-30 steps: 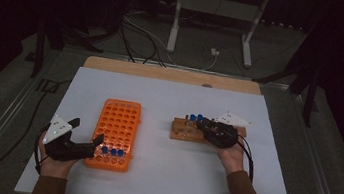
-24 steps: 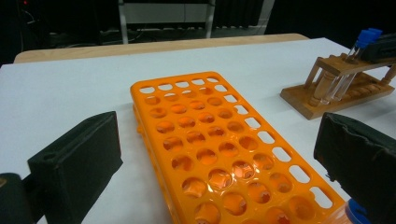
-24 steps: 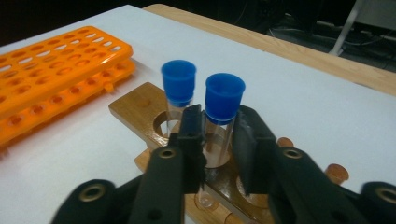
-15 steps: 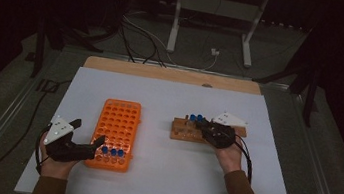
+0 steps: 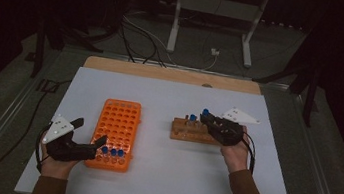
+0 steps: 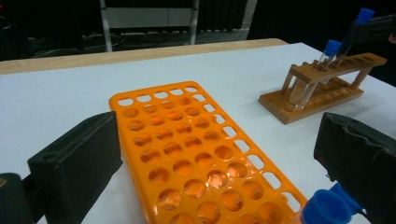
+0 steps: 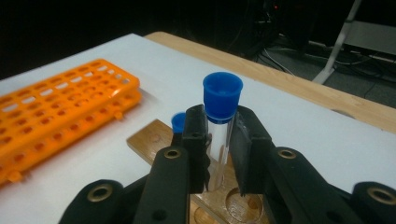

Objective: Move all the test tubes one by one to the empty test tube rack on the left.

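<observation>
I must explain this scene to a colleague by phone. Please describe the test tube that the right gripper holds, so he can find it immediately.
Start at the white table, then find the wooden rack to the right of the orange rack. At its right end, the right gripper clamps a clear tube with a blue cap. Unlike the neighbouring capped tube in the rack, it stands higher, between black jaws.

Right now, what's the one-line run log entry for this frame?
right gripper: shut on blue-capped tube above wooden rack | left gripper: open, at near end of orange rack | table: white
</observation>
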